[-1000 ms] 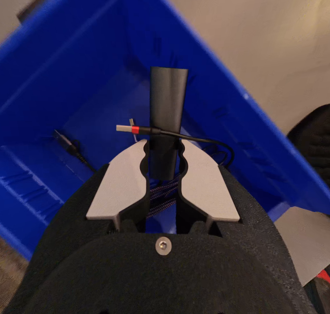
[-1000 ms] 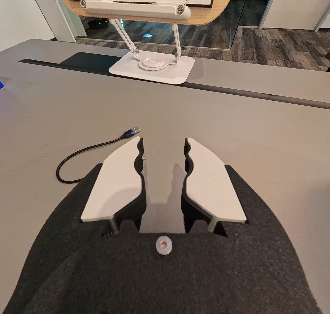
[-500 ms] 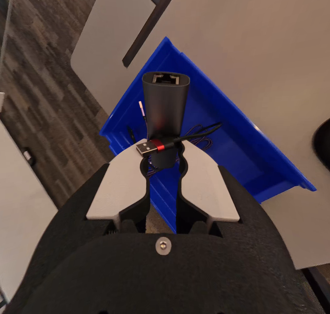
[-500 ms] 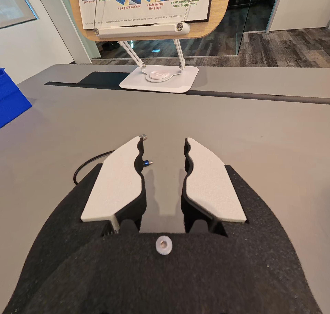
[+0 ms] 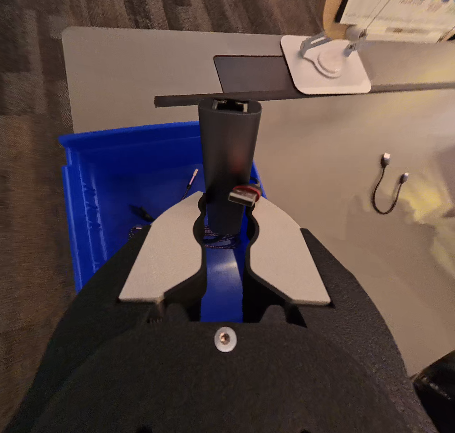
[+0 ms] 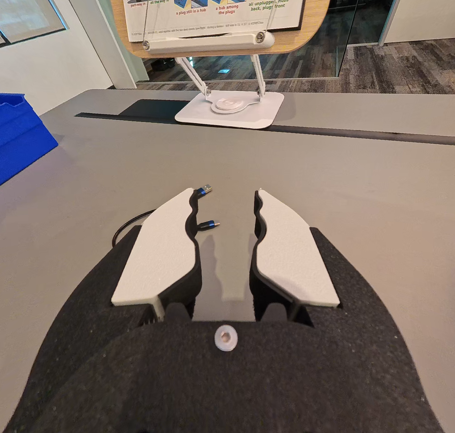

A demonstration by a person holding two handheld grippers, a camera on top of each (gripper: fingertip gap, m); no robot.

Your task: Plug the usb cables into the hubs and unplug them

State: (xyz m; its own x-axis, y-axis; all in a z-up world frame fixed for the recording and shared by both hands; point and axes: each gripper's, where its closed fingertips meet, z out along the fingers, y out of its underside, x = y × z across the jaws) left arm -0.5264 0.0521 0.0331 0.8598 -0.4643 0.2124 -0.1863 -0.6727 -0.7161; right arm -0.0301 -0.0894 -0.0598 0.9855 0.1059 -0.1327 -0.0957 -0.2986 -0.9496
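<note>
Between the jaws of our left gripper (image 5: 225, 199) we held the dark hub (image 5: 227, 150), clamped near its lower end. Its long axis ran straight ahead along the fingers, its far end with a wide socket pointing away from us. A red-collared USB plug (image 5: 243, 195) lay across the hub just past the right fingertip, metal end toward us and to the left; we could not tell whether it was caught in the grip or only draped there. Below and beyond the jaws sat the blue bin (image 5: 123, 150) with braided cables (image 5: 219, 239) inside.

Our right gripper (image 6: 225, 192) hung empty, jaws apart, above the grey table (image 6: 344, 199). A short black cable (image 6: 133, 222) lay under the left finger, its blue-collared plug (image 6: 205, 190) just past that fingertip, pointing ahead and to the right.

We judged the loose red plug the main risk: it could slip off as the hub travels. The short hold on a long hub could also let it pivot when a plug is pushed in.
</note>
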